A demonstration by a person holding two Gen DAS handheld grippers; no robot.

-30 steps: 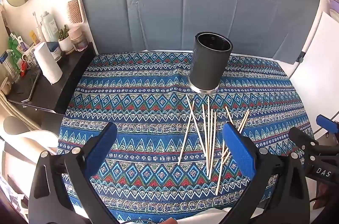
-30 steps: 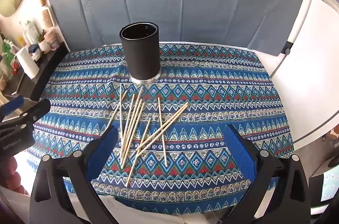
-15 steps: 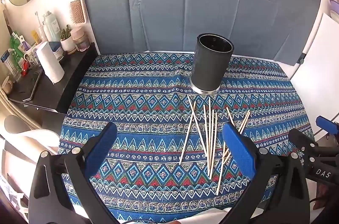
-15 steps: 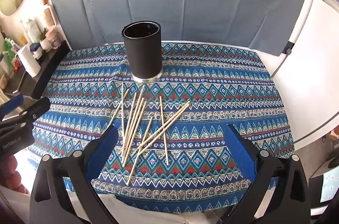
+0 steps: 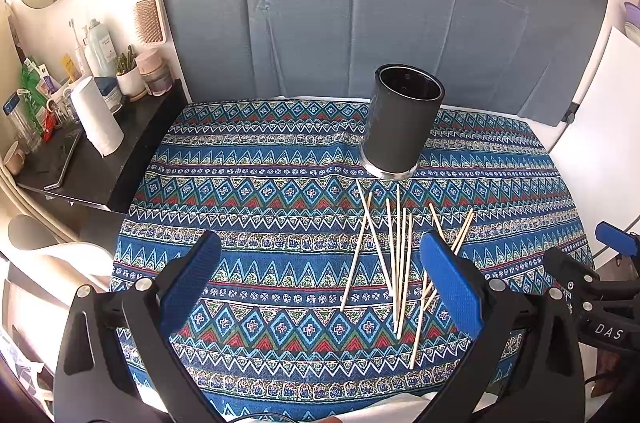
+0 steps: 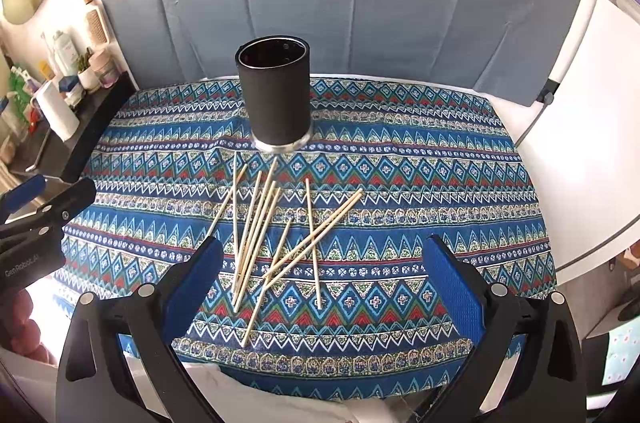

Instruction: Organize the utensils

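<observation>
Blue-padded fingers of my left gripper (image 5: 320, 287) and my right gripper (image 6: 324, 283) are spread wide and hold nothing, both poised above the near edge of the blue patterned tablecloth (image 6: 420, 183). Just ahead, the thin pale wooden sticks (image 6: 272, 239) lie loose and crossed in a scatter on the cloth, and beyond them the dark cylindrical holder with a metal base (image 6: 278, 99) stands upright, seemingly empty. I judge sorting has not begun; next I must lower one gripper and pinch a single stick lying flat, which calls for precise closing.
</observation>
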